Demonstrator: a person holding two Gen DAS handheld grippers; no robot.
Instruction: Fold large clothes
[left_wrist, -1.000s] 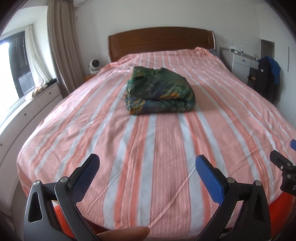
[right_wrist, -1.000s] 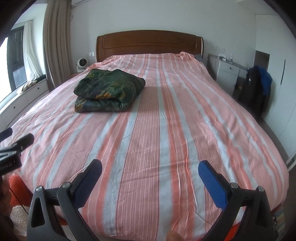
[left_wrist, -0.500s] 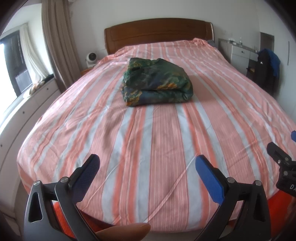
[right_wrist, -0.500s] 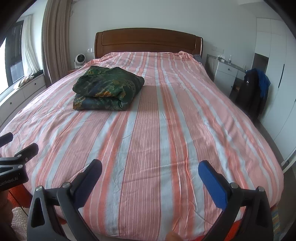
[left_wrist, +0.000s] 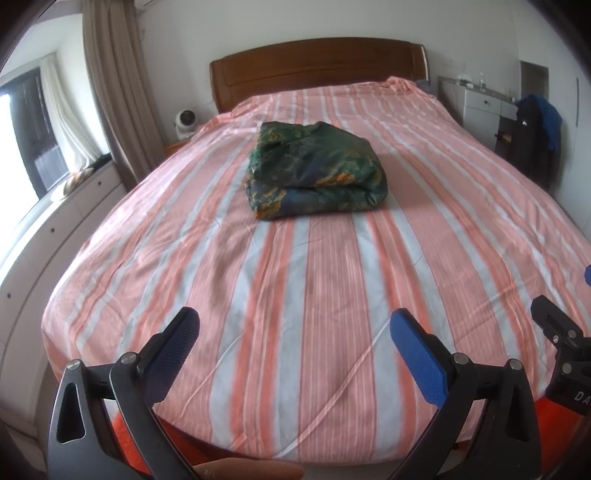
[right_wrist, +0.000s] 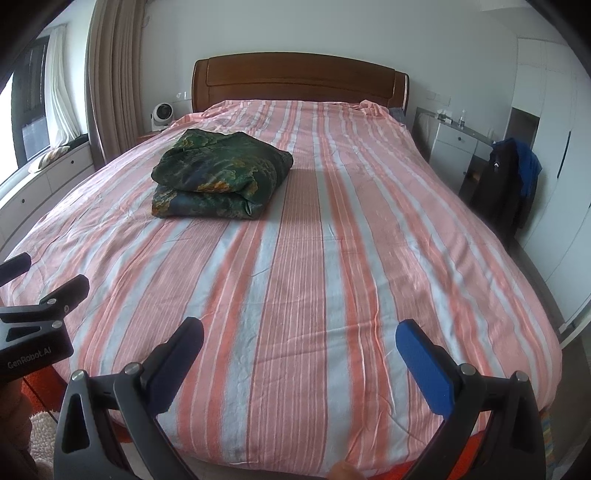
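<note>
A dark green patterned garment lies folded into a thick bundle on the pink and grey striped bed, toward the headboard side. My left gripper hangs open over the foot of the bed, well short of the bundle, nothing between its blue pads. My right gripper is also open and empty above the foot edge, with the bundle far ahead to its left. Each view catches the other gripper at its side edge.
A wooden headboard stands at the far end. A small white fan sits left of it, with curtains and a window bench on the left. White drawers and a dark jacket stand on the right.
Both grippers have drawn back and risen a little from the bed, so more of the foot edge shows. The folded garment has stayed where it was.
</note>
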